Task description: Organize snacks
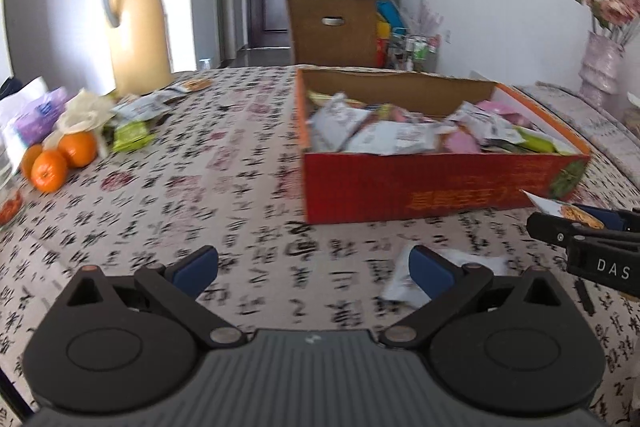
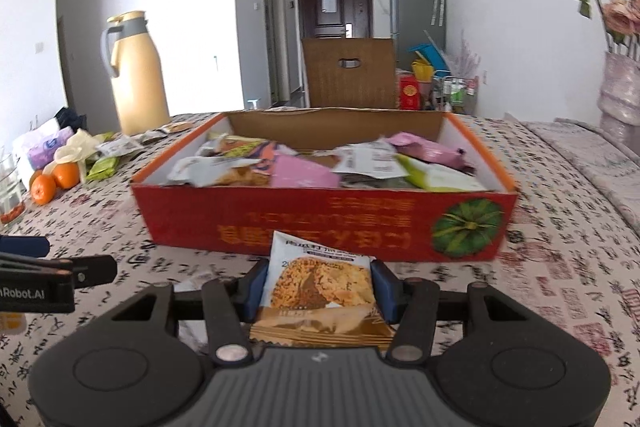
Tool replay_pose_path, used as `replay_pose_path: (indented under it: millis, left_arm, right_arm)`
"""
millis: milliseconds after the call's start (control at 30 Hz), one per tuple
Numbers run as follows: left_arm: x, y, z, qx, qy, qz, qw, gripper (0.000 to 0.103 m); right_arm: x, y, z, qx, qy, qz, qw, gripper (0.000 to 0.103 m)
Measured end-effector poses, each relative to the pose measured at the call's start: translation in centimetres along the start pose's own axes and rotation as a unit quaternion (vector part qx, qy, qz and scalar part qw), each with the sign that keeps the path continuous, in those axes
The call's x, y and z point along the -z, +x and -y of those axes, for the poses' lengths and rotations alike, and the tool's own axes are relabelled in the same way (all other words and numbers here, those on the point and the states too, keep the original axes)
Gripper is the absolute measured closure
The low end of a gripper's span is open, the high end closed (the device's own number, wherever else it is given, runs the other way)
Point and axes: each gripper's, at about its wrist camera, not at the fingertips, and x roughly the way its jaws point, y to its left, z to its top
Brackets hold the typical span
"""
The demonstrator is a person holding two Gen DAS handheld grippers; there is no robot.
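A red cardboard box [image 2: 320, 223] with an orange rim stands on the patterned tablecloth, filled with several snack packets [image 2: 304, 173]. My right gripper [image 2: 318, 285] is shut on a white and brown biscuit packet [image 2: 320, 287], held just in front of the box's near wall. From the left wrist view the same box [image 1: 436, 187] lies ahead to the right, and the right gripper [image 1: 576, 227] enters at the right edge with its packet [image 1: 560, 209]. My left gripper [image 1: 312, 267] is open with nothing between its fingers. A white packet [image 1: 452, 275] lies on the cloth beside its right finger.
A yellow thermos jug [image 1: 136, 27] stands at the far left of the table. Oranges [image 1: 60, 159], a green packet [image 1: 130, 135], several loose snack packets and a purple tissue pack [image 1: 36, 115] lie at the left. A vase of flowers [image 2: 620, 91] stands at the right; a wooden chair [image 2: 348, 75] is behind the table.
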Motion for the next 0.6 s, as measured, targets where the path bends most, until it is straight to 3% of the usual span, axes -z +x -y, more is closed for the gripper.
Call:
replay_pose_path:
  millis: [333,600]
  left_arm:
    - [-0.4,1.8,5.6,0.046,0.066,-0.029,0.9963,0.0]
    - [0.3,4.5,7.3,0.049,0.083,-0.069,0.9929,0.0]
  right_arm:
    - [0.8,-0.4,4.6,0.02,0.038,0.011,0.999,0.05]
    - [1.7,0.2,5.3,0.011,0.048,0.007,0.999,0.05]
